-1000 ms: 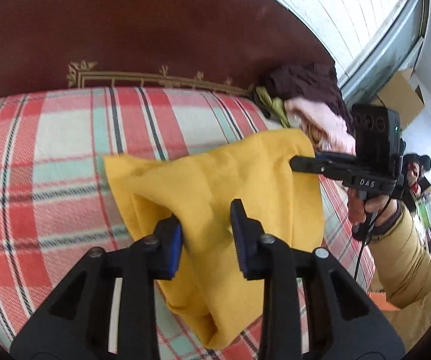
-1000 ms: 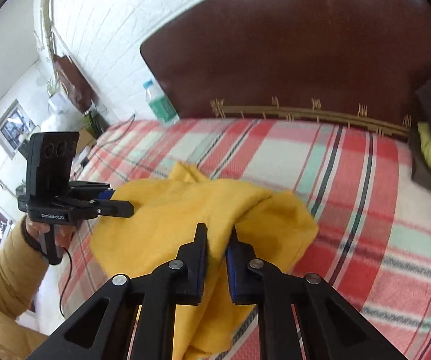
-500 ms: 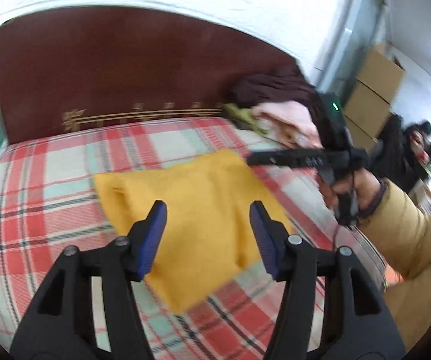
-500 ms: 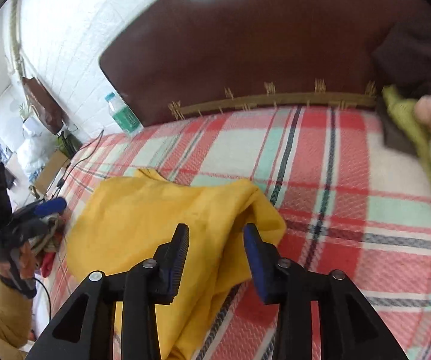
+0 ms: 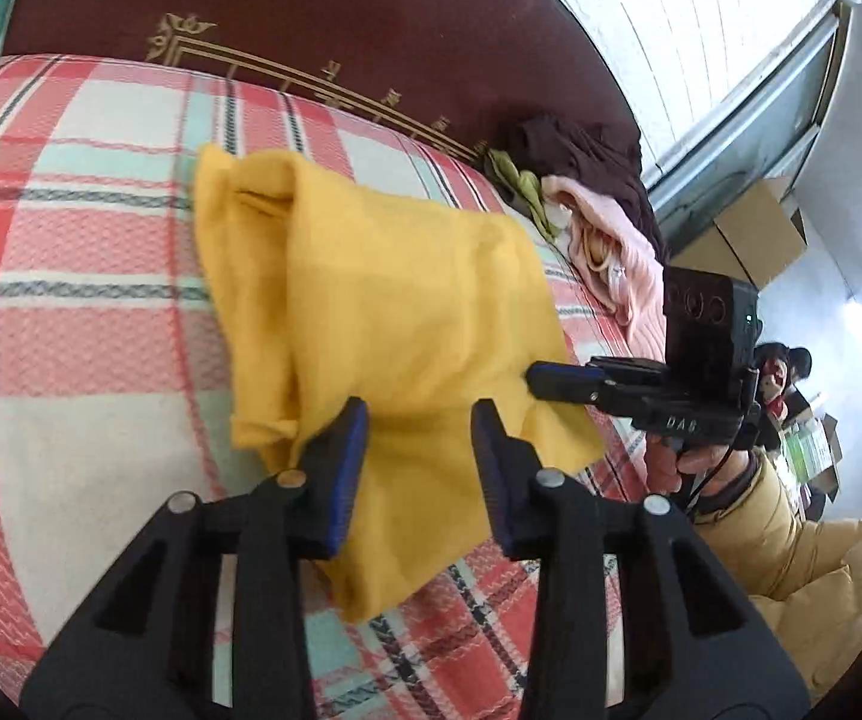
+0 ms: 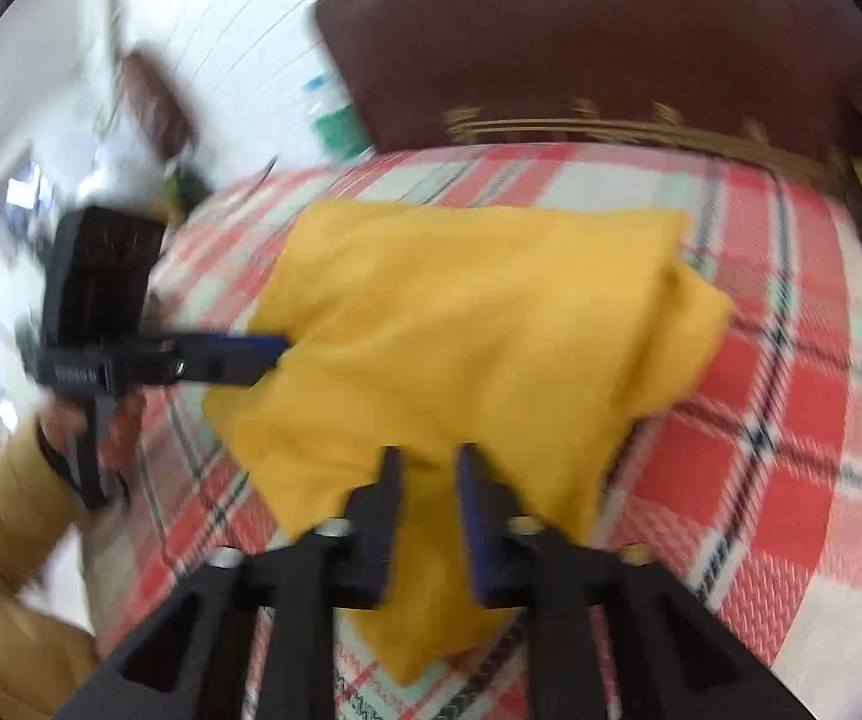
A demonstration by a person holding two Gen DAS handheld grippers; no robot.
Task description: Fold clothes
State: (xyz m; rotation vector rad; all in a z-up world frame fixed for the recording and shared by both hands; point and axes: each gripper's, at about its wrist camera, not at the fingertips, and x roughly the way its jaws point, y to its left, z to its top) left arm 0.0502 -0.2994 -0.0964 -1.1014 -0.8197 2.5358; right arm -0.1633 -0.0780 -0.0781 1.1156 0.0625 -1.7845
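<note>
A folded yellow garment lies on the red, white and green plaid bed cover; it also shows in the right wrist view. My left gripper is open, its jaws astride the garment's near edge. My right gripper is open with a narrow gap over the garment's near edge. In the left wrist view the right gripper touches the garment's right side. In the right wrist view the left gripper meets the garment's left side.
A dark brown headboard with gold trim stands behind the bed. A pile of dark, green and pink clothes lies at the bed's right end. A green-labelled bottle and cardboard boxes are beside the bed.
Both grippers let go of the yellow garment and opened, drew back, and have now come in again at its near edge. The garment lies flatter on the bed.
</note>
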